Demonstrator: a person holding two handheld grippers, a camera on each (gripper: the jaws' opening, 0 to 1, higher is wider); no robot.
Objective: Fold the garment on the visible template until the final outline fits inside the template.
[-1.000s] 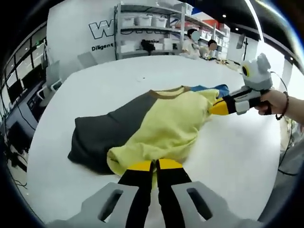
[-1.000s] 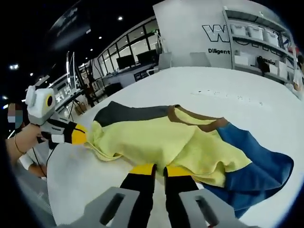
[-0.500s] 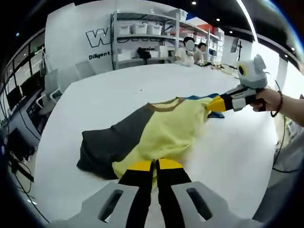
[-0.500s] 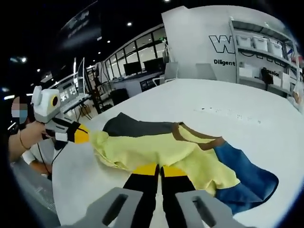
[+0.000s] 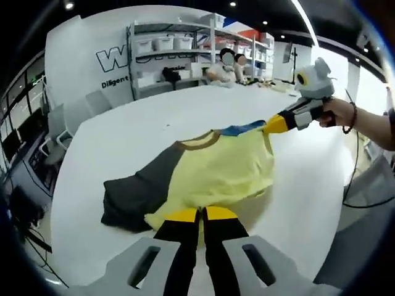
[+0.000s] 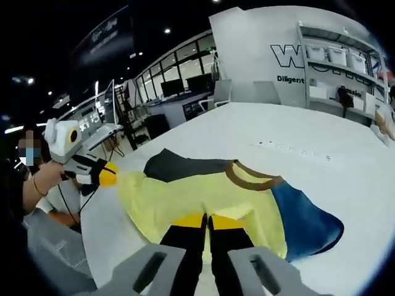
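A shirt with a yellow body, brown collar, dark grey sleeve and blue sleeve lies across the white table. My left gripper is shut on the yellow hem at the bottom of the left gripper view. My right gripper comes in from the right, shut on the other yellow corner. In the right gripper view, the right gripper pinches the yellow cloth and the left gripper holds its far corner. The yellow panel hangs stretched between them, above the blue sleeve.
Shelves with white bins stand behind the table, with two people seated near them. Desks with monitors line the far side. A person's hand holds the right gripper. The table edge curves close on the right.
Both grippers have lifted and drawn apart, pulling the bunched yellow cloth out into a flatter, taut panel. Both stay shut on the shirt.
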